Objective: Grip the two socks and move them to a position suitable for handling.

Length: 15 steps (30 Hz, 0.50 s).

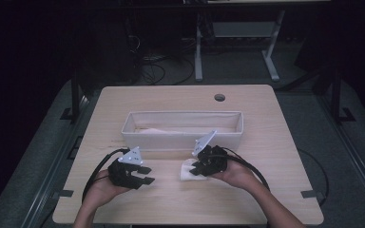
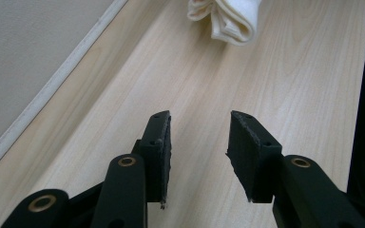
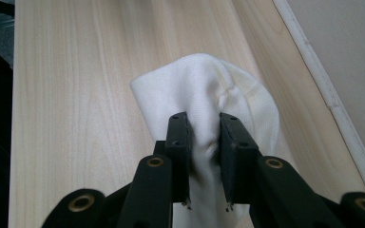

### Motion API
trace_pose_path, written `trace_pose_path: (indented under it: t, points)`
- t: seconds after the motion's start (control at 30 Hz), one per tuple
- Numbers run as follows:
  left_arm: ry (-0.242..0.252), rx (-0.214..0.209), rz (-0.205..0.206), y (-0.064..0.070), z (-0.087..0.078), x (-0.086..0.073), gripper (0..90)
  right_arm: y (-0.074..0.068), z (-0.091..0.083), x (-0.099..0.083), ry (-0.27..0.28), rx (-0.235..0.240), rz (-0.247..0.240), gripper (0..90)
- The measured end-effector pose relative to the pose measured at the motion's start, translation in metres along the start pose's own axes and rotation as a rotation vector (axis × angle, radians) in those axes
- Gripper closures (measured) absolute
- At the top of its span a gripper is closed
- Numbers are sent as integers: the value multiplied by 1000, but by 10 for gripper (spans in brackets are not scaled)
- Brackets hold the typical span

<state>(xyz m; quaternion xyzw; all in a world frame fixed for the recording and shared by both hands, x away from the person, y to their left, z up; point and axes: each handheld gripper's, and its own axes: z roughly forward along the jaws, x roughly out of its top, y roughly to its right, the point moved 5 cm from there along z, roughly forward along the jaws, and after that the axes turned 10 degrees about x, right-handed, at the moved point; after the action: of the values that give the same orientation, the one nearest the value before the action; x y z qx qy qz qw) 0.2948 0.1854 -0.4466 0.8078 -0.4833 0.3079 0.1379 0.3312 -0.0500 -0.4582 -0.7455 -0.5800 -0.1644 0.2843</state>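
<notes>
My right gripper [image 3: 204, 142] was clamped on the white folded cloth [image 3: 204, 90], which lay on the table [image 1: 266, 156] just in front of the long white bin [image 1: 182, 137], near its right half. My left gripper [image 2: 198, 147] hovered with jaws apart over bare wood, left of the cloth, with open tabletop between it and the bin's near wall.

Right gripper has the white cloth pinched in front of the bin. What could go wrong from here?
1. The right gripper pinches only a bunched fold of the white cloth, so it may slip or unfold on lifting.
2. The fabric bin stands close behind; a low carry could snag the cloth on its near wall.
3. The left gripper is open and apart, giving no support.
</notes>
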Motion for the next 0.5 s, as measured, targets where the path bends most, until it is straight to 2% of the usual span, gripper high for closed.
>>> trace_pose_path:
  t: [0.27, 0.5]
  points:
    - [5, 5, -9, -2, -2, -1, 575, 1, -7, -3, -2, 6, 7, 752]
    - [2, 15, -9, -2, -2, -2, 527, 2, -20, -5, 0, 5, 11, 752]
